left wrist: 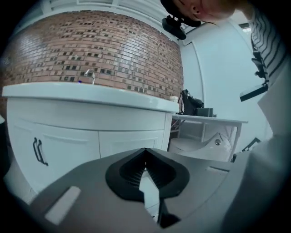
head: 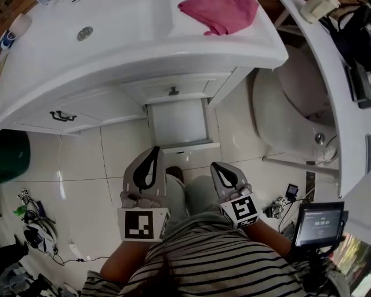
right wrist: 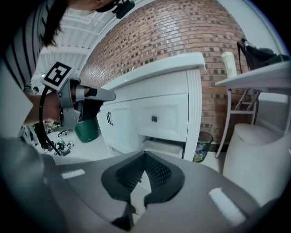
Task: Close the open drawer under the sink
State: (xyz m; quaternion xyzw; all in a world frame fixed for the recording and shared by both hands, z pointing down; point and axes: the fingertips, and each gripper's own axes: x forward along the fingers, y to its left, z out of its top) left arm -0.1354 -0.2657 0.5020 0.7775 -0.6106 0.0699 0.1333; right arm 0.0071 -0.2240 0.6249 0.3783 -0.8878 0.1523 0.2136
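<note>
We hold our grey left gripper [head: 154, 152] and grey right gripper [head: 215, 167], jaws pressed together and empty, near the pulled-out white cabinet drawer [head: 178, 123], seemingly to push it.

Gloss, paint, cloth and rough brick.
The sink [head: 145, 52] and floor tiles [head: 81, 168] shine smooth; the drawer [head: 178, 123] looks smooth, painted white; the pink cloth [head: 223, 14] is soft, crumpled; the brick wall [left wrist: 91, 50] rough, matt.

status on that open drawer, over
Both shut, empty: left tool, right tool, short of drawer. It's open under sink. Nothing seen between.
</note>
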